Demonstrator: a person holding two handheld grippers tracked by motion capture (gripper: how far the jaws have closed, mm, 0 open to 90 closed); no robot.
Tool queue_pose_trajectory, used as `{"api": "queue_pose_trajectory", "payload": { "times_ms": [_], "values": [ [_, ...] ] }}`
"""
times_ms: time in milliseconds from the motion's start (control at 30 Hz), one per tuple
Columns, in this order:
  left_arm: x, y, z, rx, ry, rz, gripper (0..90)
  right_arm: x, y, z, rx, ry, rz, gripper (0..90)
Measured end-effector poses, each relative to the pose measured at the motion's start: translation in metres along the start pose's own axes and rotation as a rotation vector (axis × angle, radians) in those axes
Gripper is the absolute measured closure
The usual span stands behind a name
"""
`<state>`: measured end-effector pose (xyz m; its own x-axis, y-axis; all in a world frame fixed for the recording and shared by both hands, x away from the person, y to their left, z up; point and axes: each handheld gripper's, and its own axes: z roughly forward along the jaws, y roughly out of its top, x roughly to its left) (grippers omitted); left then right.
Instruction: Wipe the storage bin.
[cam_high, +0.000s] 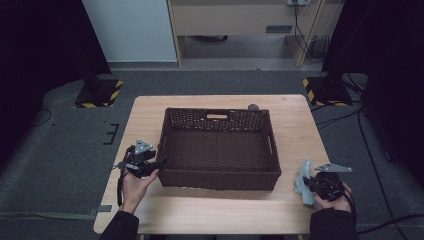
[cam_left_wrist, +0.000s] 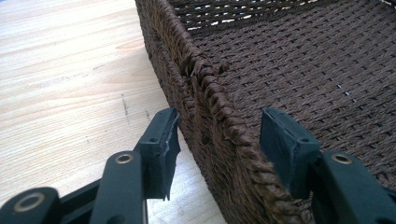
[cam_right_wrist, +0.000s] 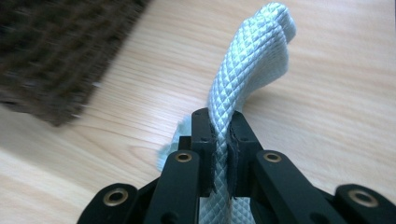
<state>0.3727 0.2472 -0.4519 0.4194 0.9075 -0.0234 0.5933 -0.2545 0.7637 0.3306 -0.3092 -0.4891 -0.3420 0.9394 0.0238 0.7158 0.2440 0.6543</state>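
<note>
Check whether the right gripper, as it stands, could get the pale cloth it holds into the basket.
Probably yes: the right gripper is shut on the cloth, the basket lies open-topped beside it, and bare table lies between.

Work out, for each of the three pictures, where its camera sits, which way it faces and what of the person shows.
High view: above the person's side, looking forward and down on the table; forearms, hands and both grippers show.
Left gripper view: on the left gripper, facing the basket; its open jaws straddle the rim.
Right gripper view: on the right gripper, facing the tabletop; its jaws pinch a pale cloth.
Shared: basket and table appear in all three views.
</note>
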Motion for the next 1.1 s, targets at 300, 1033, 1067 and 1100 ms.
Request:
{"api": "queue_pose_trajectory", "payload": {
  "times_ms": [300,1033,1067,1100],
  "values": [
    [0.000,0.000,0.000,0.000,0.001,0.002,45.8,-0.018,-0.007,0.014,0.047,-0.025,0.048,80.0],
    [0.000,0.000,-0.001,-0.003,-0.009,0.003,46.6,-0.016,0.006,-0.009,-0.137,-0.104,0.023,56.6],
    [0.000,0.000,-0.001,-0.004,-0.009,0.001,46.7,-0.016,0.007,-0.010,-0.148,-0.105,0.027,56.4],
    [0.001,0.000,-0.001,-0.004,-0.008,-0.001,46.7,-0.015,0.009,-0.012,-0.159,-0.108,0.024,56.2]
  ]
}}
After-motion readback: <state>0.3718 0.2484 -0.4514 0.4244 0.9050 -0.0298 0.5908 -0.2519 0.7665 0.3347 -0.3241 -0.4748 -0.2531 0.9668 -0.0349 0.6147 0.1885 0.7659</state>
